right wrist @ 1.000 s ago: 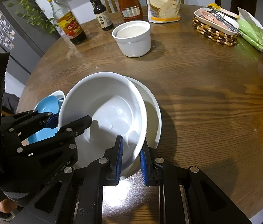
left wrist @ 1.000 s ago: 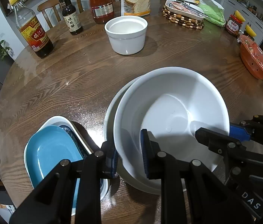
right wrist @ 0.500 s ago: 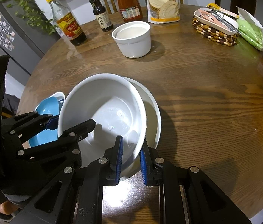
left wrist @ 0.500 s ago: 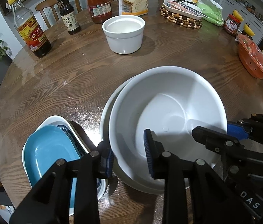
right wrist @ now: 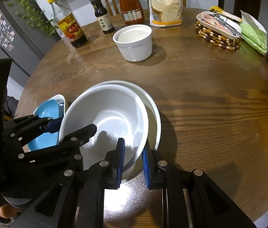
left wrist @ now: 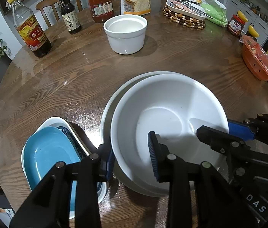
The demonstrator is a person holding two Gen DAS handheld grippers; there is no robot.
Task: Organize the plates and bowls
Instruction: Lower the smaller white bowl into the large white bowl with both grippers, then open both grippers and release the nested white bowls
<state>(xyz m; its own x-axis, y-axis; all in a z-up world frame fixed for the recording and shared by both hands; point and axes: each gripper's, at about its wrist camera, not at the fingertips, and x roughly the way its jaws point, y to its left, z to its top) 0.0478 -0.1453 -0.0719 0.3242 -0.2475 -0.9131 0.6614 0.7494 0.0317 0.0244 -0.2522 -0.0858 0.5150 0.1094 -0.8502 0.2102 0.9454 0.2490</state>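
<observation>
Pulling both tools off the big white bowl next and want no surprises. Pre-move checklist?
1. Left tool open around the rim: ok, wide gap.
2. Right tool open: cannot tell, its pads straddle the rim closely.
3. White bowl inside the larger white dish: ok, but off-centre.
4. Bowl seated flat: cannot tell.
5. Left tool's outer finger apart from the blue dish: cannot tell, they overlap in view.
6. Small white pot upright, apart from the stack: ok.
</observation>
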